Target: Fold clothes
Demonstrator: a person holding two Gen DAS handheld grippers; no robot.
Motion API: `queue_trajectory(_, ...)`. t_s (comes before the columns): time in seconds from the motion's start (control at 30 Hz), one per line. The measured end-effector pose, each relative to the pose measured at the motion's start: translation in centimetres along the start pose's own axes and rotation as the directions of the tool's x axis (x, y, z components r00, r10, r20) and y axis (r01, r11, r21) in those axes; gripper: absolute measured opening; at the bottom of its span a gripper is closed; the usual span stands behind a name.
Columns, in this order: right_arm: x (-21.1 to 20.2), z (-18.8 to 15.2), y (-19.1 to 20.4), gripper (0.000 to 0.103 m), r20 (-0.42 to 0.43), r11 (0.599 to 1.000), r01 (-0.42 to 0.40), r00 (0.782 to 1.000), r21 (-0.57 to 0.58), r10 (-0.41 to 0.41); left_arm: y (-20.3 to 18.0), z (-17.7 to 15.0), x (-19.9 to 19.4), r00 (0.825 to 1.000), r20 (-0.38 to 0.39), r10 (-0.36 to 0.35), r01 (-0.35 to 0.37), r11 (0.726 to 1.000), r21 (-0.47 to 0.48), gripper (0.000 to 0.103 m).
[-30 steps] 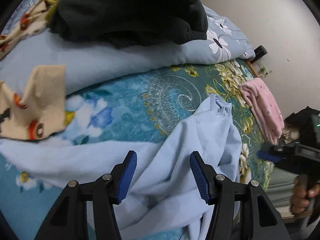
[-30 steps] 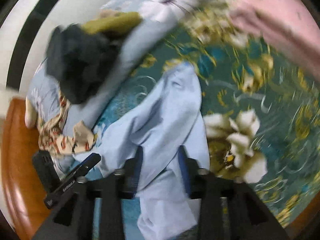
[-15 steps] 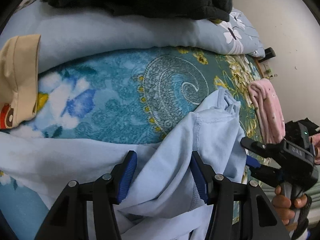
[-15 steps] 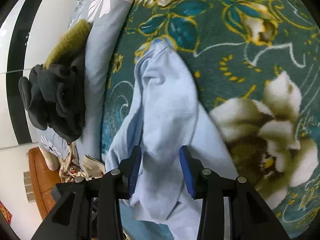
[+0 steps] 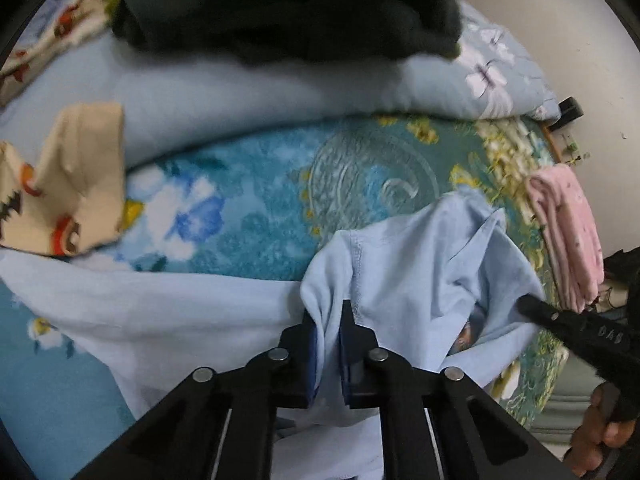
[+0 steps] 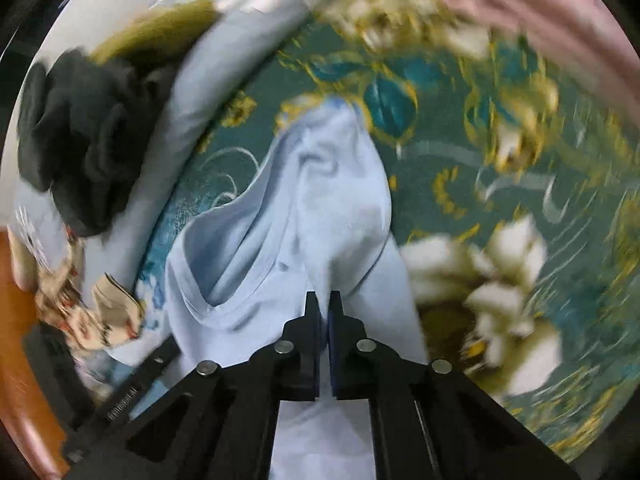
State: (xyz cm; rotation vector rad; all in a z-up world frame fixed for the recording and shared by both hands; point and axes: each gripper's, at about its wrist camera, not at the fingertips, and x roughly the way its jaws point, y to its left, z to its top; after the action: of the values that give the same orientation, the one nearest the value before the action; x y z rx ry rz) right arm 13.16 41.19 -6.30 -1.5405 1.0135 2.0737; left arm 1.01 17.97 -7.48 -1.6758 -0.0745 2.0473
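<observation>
A crumpled light blue garment (image 5: 420, 272) lies on the floral bedspread (image 5: 248, 216). My left gripper (image 5: 328, 312) is closing, its blue pads pinching a raised fold of this garment. In the right wrist view the same garment (image 6: 320, 208) stretches away from me, and my right gripper (image 6: 324, 300) is closing on its near edge, pads nearly together with cloth between them. The right gripper's black tip (image 5: 528, 304) also shows at the garment's right side in the left wrist view, held by a hand (image 5: 600, 440).
A folded pink garment (image 5: 568, 232) lies at the right edge of the bed. A dark garment (image 5: 280, 8) sits on a pale blue pillow (image 5: 240, 96) at the back. A cream patterned cloth (image 5: 68, 184) lies at the left. Wooden bed frame (image 6: 24, 360) at left.
Both grippers went from open over the blue garment to shut on folds of it. The right gripper shifted in toward the garment's right side, and the cloth bunched up between the two.
</observation>
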Motion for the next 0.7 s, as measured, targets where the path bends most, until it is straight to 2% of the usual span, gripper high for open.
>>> queue_trajectory(0.1, -3.2, 0.7, 1.0, 0.002, 0.082, 0.997, 0.028, 0.996, -0.065, -0.023, -0.1, 0.6, -4.0, 0.994, 0.112, 0.009, -0.012, 1.0, 0.024, 0.008)
queue_trajectory(0.17, -5.5, 1.3, 1.7, 0.002, 0.143, 0.993, 0.049, 0.989, -0.103, -0.034, 0.0, 1.0, -7.2, 0.98, 0.197, 0.015, -0.023, 0.999, 0.039, 0.008)
queue_trajectory(0.23, -8.0, 2.0, 2.9, 0.002, 0.208, 0.987, 0.068, 0.978, -0.147, -0.037, 0.2, 1.3, -11.2, 0.956, 0.293, 0.019, -0.037, 0.998, 0.053, 0.008)
queue_trajectory(0.3, -10.3, 2.6, 4.3, 0.002, 0.268, 0.979, 0.083, 0.963, -0.188, -0.03, 0.7, 1.3, -15.3, 0.924, 0.382, 0.02, -0.046, 0.997, 0.06, 0.008)
queue_trajectory(0.37, -12.8, 2.8, 5.5, 0.002, 0.328, 0.971, 0.091, 0.944, -0.219, -0.015, 1.1, 1.2, -19.5, 0.881, 0.472, 0.018, -0.056, 0.996, 0.067, 0.008)
queue_trajectory(0.43, -15.8, 2.7, 6.8, 0.002, 0.402, 0.963, 0.097, 0.916, -0.251, 0.012, 1.4, 0.5, -23.8, 0.828, 0.56, 0.017, -0.073, 0.994, 0.077, 0.008)
queue_trajectory(0.6, -23.7, 1.0, 9.4, 0.002, 0.556, 0.939, 0.094, 0.824, -0.33, 0.112, 2.0, -2.9, -33.7, 0.684, 0.729, 0.009, -0.119, 0.988, 0.1, 0.007)
queue_trajectory(0.7, -27.6, -1.1, 10.4, 0.002, 0.614, 0.918, 0.094, 0.768, -0.386, 0.179, 2.3, -5.9, -38.2, 0.612, 0.791, -0.008, -0.143, 0.982, 0.12, 0.007)
